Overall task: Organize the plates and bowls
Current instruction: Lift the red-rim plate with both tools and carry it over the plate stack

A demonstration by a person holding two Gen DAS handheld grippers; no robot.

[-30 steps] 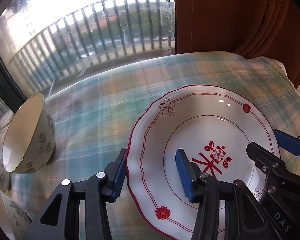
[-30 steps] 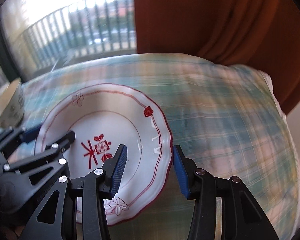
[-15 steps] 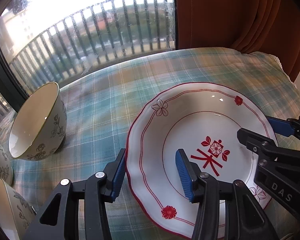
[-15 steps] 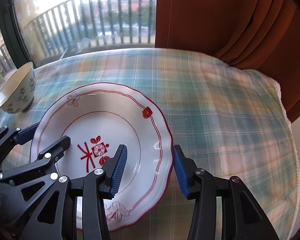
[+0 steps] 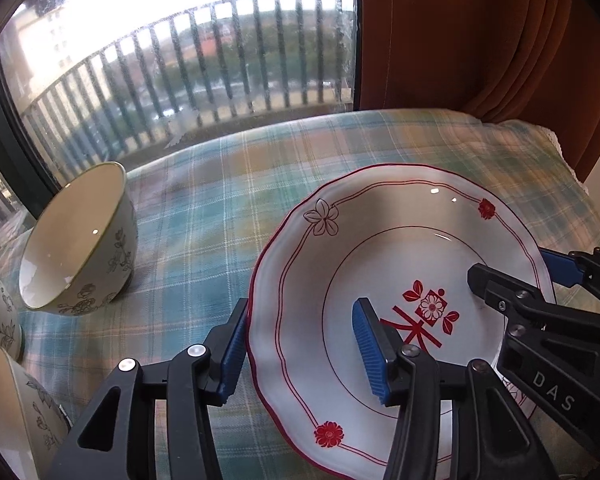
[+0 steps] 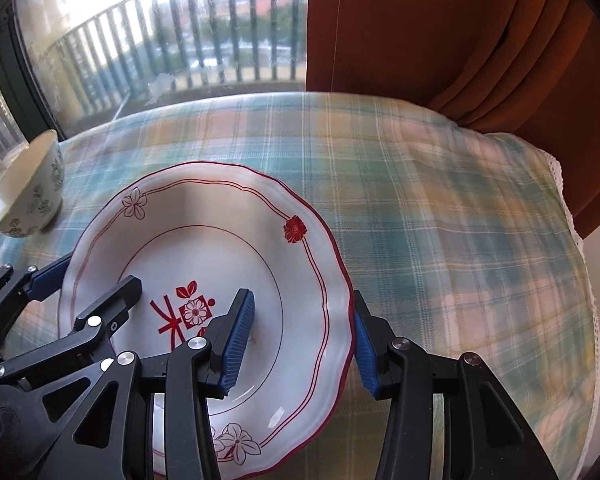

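Observation:
A white plate with red rim and red flower pattern (image 5: 388, 264) is held between both grippers just above the checked tablecloth. My left gripper (image 5: 300, 348) straddles the plate's left rim, one pad outside, one inside. My right gripper (image 6: 300, 344) straddles the plate's right rim (image 6: 332, 280) the same way. Each gripper also shows in the other's view: the right (image 5: 540, 280), the left (image 6: 80, 280). A cream floral bowl (image 5: 76, 240) stands left of the plate; it also shows in the right wrist view (image 6: 24, 196).
Two more floral bowls (image 5: 4, 360) stand at the far left edge. The checked tablecloth (image 6: 440, 220) stretches to the right, ending at a lace edge. A window with a railing (image 5: 180, 60) and an orange curtain (image 5: 480, 40) stand behind the table.
Both grippers have moved with the plate; the floral bowl now sits closer to centre in the left view and the plate sits lower toward the cloth.

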